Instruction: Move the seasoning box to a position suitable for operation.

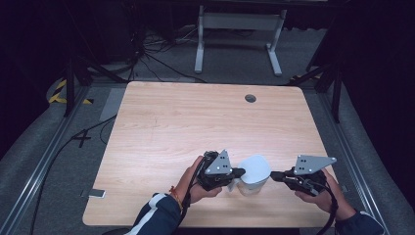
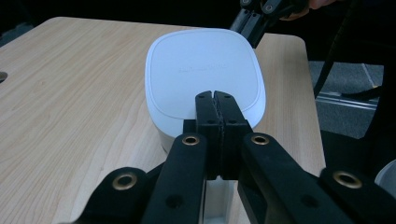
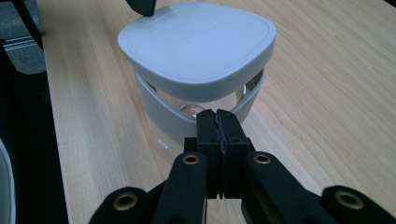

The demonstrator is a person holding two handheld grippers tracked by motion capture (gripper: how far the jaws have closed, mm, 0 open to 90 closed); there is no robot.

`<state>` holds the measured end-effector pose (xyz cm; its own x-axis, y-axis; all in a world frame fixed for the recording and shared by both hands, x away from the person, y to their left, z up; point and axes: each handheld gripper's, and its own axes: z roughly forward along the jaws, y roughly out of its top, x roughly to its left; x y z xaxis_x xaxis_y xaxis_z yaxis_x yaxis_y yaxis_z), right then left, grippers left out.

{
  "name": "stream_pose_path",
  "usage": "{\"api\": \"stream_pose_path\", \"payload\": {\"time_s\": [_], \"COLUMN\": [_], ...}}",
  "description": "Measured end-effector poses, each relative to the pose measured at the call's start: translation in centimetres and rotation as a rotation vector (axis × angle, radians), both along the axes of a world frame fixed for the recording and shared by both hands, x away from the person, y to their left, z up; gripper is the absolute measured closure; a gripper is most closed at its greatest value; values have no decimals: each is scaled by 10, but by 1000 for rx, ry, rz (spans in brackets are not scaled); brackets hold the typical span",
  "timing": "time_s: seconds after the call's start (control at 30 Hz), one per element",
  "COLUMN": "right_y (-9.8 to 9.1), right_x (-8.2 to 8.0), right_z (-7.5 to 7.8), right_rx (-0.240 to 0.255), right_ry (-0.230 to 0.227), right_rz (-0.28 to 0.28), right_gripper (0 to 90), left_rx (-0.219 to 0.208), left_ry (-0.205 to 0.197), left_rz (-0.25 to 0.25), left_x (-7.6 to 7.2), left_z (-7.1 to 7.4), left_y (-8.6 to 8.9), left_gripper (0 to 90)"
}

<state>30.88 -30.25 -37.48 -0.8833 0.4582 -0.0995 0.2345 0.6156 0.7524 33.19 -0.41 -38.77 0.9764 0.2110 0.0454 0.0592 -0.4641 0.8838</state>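
A clear jar (image 1: pixel 253 177) with a white band and a rounded-square white lid (image 2: pixel 203 70) stands near the table's front edge, between both grippers. The lid (image 3: pixel 196 42) sits raised above the band, with a gap on the side facing my right gripper. My left gripper (image 2: pixel 215 94) is shut, and its tips rest at the lid's near edge. It reaches the jar from the left (image 1: pixel 241 172). My right gripper (image 3: pixel 217 113) is shut too, with its tips at the white band just under the lid. It comes in from the right (image 1: pixel 272 175).
The wooden table (image 1: pixel 186 117) has a round cable hole (image 1: pixel 250 98) at its back right. A white desk frame (image 1: pixel 240 34) and loose cables lie on the floor behind. A small flat device (image 1: pixel 96 193) lies off the table's front left corner.
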Motion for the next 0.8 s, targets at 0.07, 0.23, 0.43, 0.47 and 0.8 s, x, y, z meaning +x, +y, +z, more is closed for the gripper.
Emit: {"api": "stream_pose_path", "payload": {"time_s": [0.07,0.23,0.43,0.47,0.8], "right_y": [1,4,6,7,14], "right_x": [0,1,0,0,-3], "right_z": [1,4,9,10,24], "right_rx": [4,7,34,39,77], "right_ry": [-1,-11,-20,-25,-56], "right_rz": [2,10,18,15,32], "right_gripper": [896,896,896,895,894], "left_rx": [0,0,3,5,34], "left_ry": [1,6,4,12,-8], "left_rz": [-3,2,3,8,21], "left_x": [0,0,0,0,-1], "left_z": [0,0,-1,-2,-3], "left_y": [0,1,2,3,9], "left_gripper": [900,900,899,899,878]}}
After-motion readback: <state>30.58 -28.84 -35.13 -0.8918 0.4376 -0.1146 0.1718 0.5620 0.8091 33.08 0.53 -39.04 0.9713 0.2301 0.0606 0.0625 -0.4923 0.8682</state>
